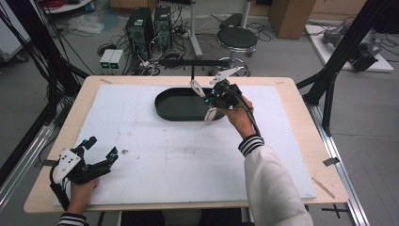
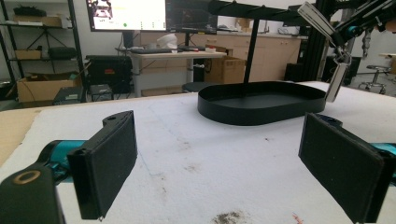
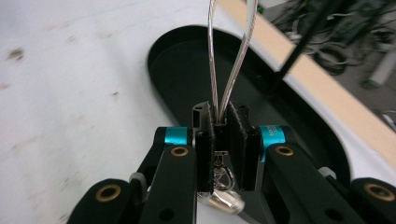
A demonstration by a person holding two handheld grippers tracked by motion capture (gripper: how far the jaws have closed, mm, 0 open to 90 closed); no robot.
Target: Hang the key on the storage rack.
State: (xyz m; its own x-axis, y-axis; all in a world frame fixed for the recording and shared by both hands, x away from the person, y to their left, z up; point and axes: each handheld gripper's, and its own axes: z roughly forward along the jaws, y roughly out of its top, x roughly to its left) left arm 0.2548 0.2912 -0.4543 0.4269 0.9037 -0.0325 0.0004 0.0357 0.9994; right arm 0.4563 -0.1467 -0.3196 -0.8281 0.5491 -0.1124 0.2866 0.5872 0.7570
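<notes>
While the left gripper (image 1: 99, 151) rests wide open on the white mat (image 1: 179, 155), the right gripper (image 3: 227, 126) clamps a silver wire loop (image 3: 229, 51) above the black tray (image 1: 174, 110).

A black oval tray (image 1: 171, 107) sits on a white, speckled surface (image 1: 188, 155); silver chain (image 3: 229, 60); black-and-white striped cuff (image 1: 250, 144).

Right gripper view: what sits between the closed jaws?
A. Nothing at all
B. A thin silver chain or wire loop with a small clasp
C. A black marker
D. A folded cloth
B: the right gripper has its jaws shut on a thin silver loop that rises above the black tray, with a clasp hanging below.
</notes>
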